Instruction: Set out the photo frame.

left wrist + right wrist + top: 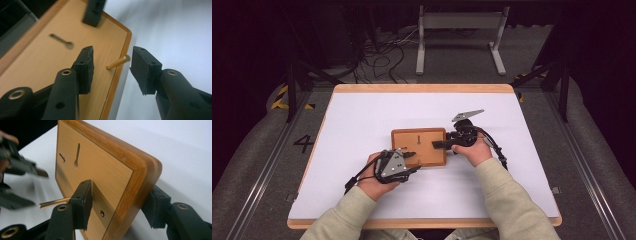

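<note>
**On the White Tabletop: Board Clamped at One Edge, Peg Standing Free**

On the white tabletop (362,200), near its middle, lies a rectangular wooden board (427,145) with rounded corners and a darker raised rim. It is the largest item in hand and sits between the two grippers.

Right gripper (443,144): it comes in from the board's right edge. In the right gripper view (117,205), one jaw lies on the board's top face and the other under its thick rim, so the jaws are gripping the board (100,170) by that edge. The board fills the gap from pad to pad.

Left gripper (411,161): it is held at the board's near left corner. In the left gripper view (112,68), the jaws stand apart and grip nothing. Neither pad touches the peg between them.

Brass peg (118,63): a thin brass-coloured pin stands out of the board's face close to the rim, with clear space on both sides. In the right gripper view the same peg (53,202) shows beside the upper jaw.

Board face details: one keyhole-shaped slot (77,156), a shorter slot (62,157) beside it, and a small round hole (102,213) near the clamped edge.
</note>
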A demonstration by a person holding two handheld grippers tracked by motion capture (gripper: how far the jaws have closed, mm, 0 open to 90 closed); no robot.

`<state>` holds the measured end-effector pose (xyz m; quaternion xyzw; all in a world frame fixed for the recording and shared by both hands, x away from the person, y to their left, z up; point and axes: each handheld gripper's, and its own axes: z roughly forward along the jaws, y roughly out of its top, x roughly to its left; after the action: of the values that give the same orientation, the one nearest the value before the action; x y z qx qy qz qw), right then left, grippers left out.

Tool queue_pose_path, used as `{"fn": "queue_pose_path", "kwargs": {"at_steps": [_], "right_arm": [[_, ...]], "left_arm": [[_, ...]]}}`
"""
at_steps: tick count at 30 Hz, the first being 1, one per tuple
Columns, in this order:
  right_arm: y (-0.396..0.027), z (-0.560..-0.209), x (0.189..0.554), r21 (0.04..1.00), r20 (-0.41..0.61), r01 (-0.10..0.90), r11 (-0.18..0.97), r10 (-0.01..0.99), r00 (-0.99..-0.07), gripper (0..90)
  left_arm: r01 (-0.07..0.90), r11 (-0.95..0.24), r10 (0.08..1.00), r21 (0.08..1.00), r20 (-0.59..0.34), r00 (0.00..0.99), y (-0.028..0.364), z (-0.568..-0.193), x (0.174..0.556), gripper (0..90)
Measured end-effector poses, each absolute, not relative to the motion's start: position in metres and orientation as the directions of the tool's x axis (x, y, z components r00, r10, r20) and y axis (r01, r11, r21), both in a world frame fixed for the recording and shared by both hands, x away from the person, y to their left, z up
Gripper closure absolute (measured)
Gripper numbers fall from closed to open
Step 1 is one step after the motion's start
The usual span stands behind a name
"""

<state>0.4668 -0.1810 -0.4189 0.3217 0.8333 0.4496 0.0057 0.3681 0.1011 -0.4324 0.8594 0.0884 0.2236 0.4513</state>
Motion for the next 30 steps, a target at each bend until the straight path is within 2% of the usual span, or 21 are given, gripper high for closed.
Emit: {"fn": "queue_pose_path", "kwargs": {"at_steps": [5, 9, 15, 19, 22, 30], "right_arm": [[-0.180, -0.413, 0.454, 0.773, 0.193, 0.464, 0.433, 0.535, -0.822, 48.6], [-0.179, -0.409, 0.437, 0.794, 0.080, 0.369, 0.483, 0.519, -0.851, 50.2], [-0.181, -0.405, 0.412, 0.801, -0.036, 0.269, 0.535, 0.491, -0.870, 54.9], [-0.184, -0.405, 0.394, 0.813, -0.044, 0.245, 0.528, 0.476, -0.878, 59.1], [-0.183, -0.405, 0.385, 0.811, -0.087, 0.215, 0.545, 0.475, -0.876, 59.9], [-0.182, -0.402, 0.373, 0.785, -0.137, 0.174, 0.595, 0.441, -0.887, 63.0]], "left_arm": [[-0.001, -0.464, 0.420, 0.886, 0.220, 0.881, 0.131, -0.421, 0.365, 52.0], [0.050, -0.412, 0.491, 0.910, 0.176, 0.853, 0.154, -0.416, 0.364, 50.5], [0.124, -0.350, 0.557, 0.928, 0.100, 0.825, 0.177, -0.421, 0.365, 50.4], [0.185, -0.273, 0.603, 0.944, 0.018, 0.798, 0.192, -0.426, 0.372, 53.1], [0.210, -0.237, 0.626, 0.949, -0.016, 0.779, 0.200, -0.428, 0.376, 54.0], [0.245, -0.241, 0.642, 0.939, -0.035, 0.766, 0.202, -0.433, 0.378, 54.3]]}}
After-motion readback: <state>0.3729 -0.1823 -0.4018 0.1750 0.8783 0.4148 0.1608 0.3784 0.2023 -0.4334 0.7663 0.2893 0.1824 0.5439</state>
